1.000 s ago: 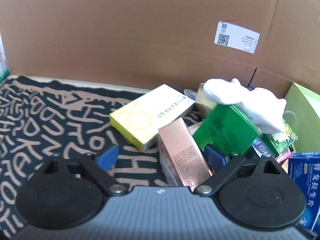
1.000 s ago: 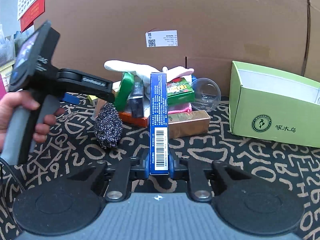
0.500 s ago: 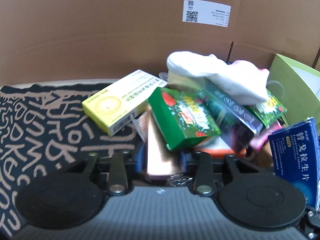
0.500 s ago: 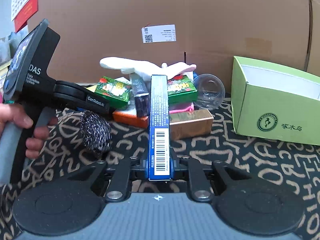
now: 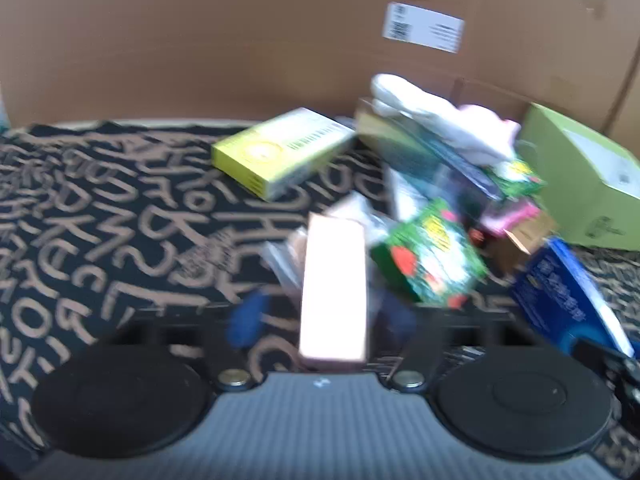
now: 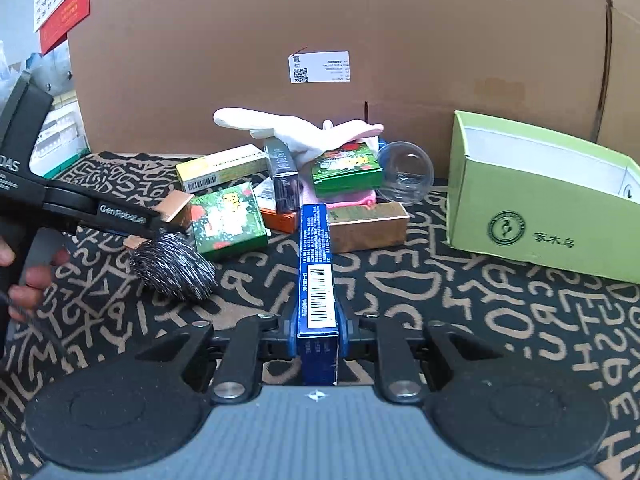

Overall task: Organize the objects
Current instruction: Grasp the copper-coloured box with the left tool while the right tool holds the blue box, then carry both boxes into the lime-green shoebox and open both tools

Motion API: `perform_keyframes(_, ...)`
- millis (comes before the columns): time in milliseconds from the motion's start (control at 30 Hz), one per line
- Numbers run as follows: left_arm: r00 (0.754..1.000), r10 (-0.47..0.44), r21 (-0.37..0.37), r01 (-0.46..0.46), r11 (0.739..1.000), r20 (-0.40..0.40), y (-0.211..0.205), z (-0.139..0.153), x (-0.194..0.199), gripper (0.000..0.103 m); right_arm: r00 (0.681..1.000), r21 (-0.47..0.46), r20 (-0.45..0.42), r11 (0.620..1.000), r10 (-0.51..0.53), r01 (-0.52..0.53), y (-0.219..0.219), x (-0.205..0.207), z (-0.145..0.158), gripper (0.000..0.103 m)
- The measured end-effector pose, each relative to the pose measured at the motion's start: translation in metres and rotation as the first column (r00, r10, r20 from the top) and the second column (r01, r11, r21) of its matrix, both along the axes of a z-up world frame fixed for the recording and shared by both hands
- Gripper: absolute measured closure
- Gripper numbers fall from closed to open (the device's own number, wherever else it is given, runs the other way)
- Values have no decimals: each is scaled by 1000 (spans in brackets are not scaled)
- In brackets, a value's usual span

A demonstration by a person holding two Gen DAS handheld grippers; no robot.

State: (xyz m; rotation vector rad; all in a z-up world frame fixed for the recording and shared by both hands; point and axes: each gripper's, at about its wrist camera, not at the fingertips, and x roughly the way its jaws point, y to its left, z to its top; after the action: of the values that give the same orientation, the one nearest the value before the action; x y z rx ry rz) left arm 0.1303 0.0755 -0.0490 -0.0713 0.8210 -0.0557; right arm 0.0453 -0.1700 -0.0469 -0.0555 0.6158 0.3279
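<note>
Jaws of the left gripper (image 5: pixel 320 316) are opening, with a rose-gold carton (image 5: pixel 334 292) lying lengthwise between the blue pads; the left wrist view is blurred, so whether either pad touches the carton cannot be told. From the right wrist view this gripper reaches in from the left edge of the patterned cloth (image 6: pixel 500 304), with fingers of a hand (image 6: pixel 28 276) wrapped around its grip. Just below its tip lies a steel wool scrubber (image 6: pixel 174 268), and beside that a green strawberry-print box (image 6: pixel 228 220) tilts against the heap. The right gripper (image 6: pixel 318 336) has its jaws narrow, clamped on a blue box (image 6: pixel 316 280) held on edge, barcode up. The heap sits near the cloth's far edge, against a cardboard wall (image 6: pixel 320 20): a yellow box (image 6: pixel 222 168) at its left, a dark box (image 6: pixel 284 176) standing in the middle, a white glove (image 6: pixel 292 132) draped over the top, a second green box (image 6: pixel 346 174) on something pink, an orange box (image 6: pixel 280 220) and a gold carton (image 6: pixel 368 224) in front, a clear plastic cup (image 6: pixel 406 172) behind. An open light-green box (image 6: pixel 540 200) stands toward the cloth's right edge, apart from the heap.
</note>
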Motion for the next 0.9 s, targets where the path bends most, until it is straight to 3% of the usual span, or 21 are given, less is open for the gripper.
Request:
perform_keyframes(33, 1000, 0, 31, 0, 1000, 8, -2, -1, 3, 30, 1000, 2, -1, 1000, -4, 4, 1, 2, -1, 83)
perform_keyframes(67, 1000, -16, 57, 16, 998, 3, -5, -4, 8, 49, 1000, -1, -7, 1000, -9, 9, 2, 4, -2, 83)
perform_keyframes(167, 999, -49, 64, 48, 997, 1, -8, -3, 9, 72, 1000, 4, -18, 1000, -15, 15, 1, 2, -6, 83)
perform_keyframes(300, 998, -55, -6, 55, 998, -4, 0, 8, 1, 72, 1000, 37, 14, 999, -18, 17, -6, -8, 1, 83)
perform_keyframes(533, 986, -145, -46, 150, 988, 84, -16, 53, -21, 72, 993, 117, 116, 993, -36, 22, -24, -18, 33, 83)
perform_keyframes(700, 952, -253, -62, 267, 962, 171, -52, 91, -23, 72, 978, 147, 189, 987, -85, 58, -48, -15, 56, 83)
perform_keyframes(900, 909, -352, -96, 380, 920, 223, -108, 120, -2, 72, 953, 164, 237, 975, -189, 152, -84, 6, 76, 83)
